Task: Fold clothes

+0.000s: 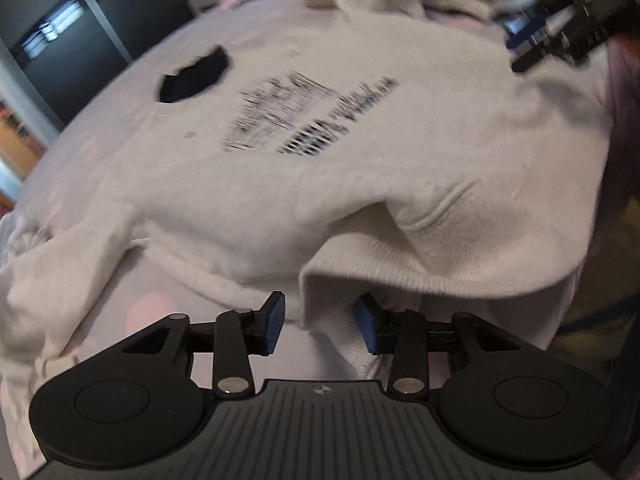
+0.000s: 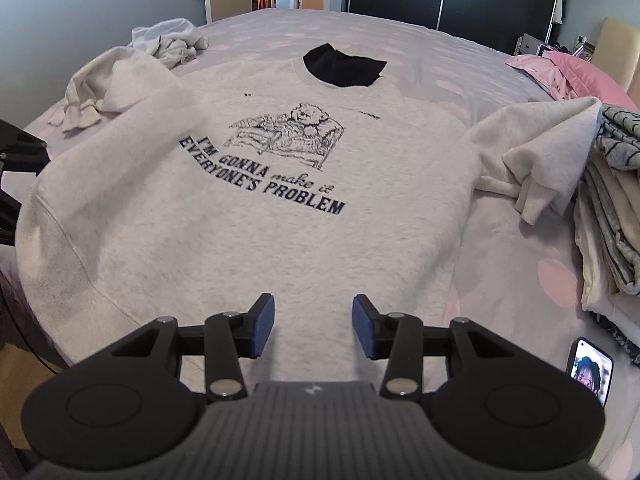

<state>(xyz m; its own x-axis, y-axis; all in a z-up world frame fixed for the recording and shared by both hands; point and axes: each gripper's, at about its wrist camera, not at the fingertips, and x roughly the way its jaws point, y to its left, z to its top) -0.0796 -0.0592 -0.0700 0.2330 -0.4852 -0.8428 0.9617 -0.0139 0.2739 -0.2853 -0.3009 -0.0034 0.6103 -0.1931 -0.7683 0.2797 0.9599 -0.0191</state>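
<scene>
A pale grey sweatshirt [image 2: 280,240] with a bear print and dark lettering lies face up on the bed, its dark neck opening [image 2: 344,66] at the far end. In the left wrist view the sweatshirt [image 1: 280,184] is blurred. Its ribbed hem corner [image 1: 332,316] stands folded up between the blue pads of my left gripper [image 1: 322,322], and the left pad is clear of the cloth. My right gripper [image 2: 314,326] is open over the lower front of the shirt with nothing pinched. It also shows blurred as the right gripper [image 1: 536,46] at the top right.
A stack of folded clothes [image 2: 608,220] sits at the right bed edge, with a phone [image 2: 590,372] below it. A crumpled white garment [image 2: 172,40] lies at the far left and pink pillows [image 2: 580,72] at the far right. Lilac bed sheet [image 2: 500,240] surrounds the shirt.
</scene>
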